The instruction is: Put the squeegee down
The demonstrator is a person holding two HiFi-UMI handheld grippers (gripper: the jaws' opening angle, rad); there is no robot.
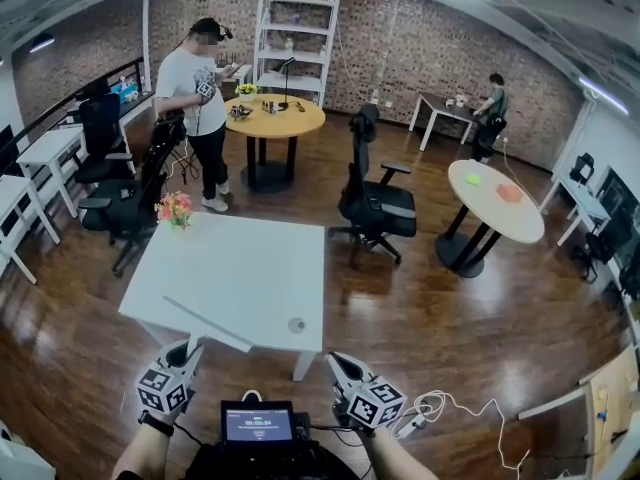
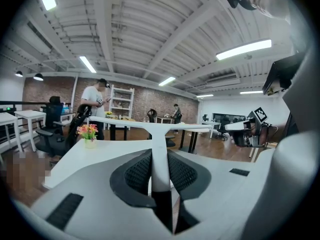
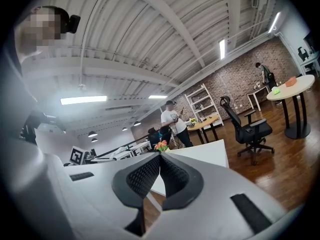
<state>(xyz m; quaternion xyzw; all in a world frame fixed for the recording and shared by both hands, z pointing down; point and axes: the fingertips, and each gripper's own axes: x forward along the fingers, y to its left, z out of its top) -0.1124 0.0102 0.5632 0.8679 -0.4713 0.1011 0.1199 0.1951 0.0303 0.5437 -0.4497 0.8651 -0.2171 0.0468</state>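
Looking down in the head view, I see my two forearms come in from the bottom edge, either side of a small screen (image 1: pixel 257 424) at my waist. Both hands point their claws forward at the near edge of a white table (image 1: pixel 235 258). My left gripper (image 1: pixel 191 349) sits low on the left, its marker cube facing up. From it runs the squeegee (image 1: pixel 208 323), whose long white blade lies slantwise over the table's near left corner. My right gripper (image 1: pixel 336 361) sits apart on the right, short of the table. A pot of flowers (image 1: pixel 175 209) stands at the table's far left corner.

In the left gripper view, my left gripper (image 2: pixel 160 158) points almost level, and its dark pads clamp the squeegee (image 2: pixel 154 129) by its white stem. The blade crosses like a T above the tabletop.

In the right gripper view, my right gripper (image 3: pixel 160 160) has its pads pressed together with nothing between them. It tilts slightly towards the table (image 3: pixel 202 153).
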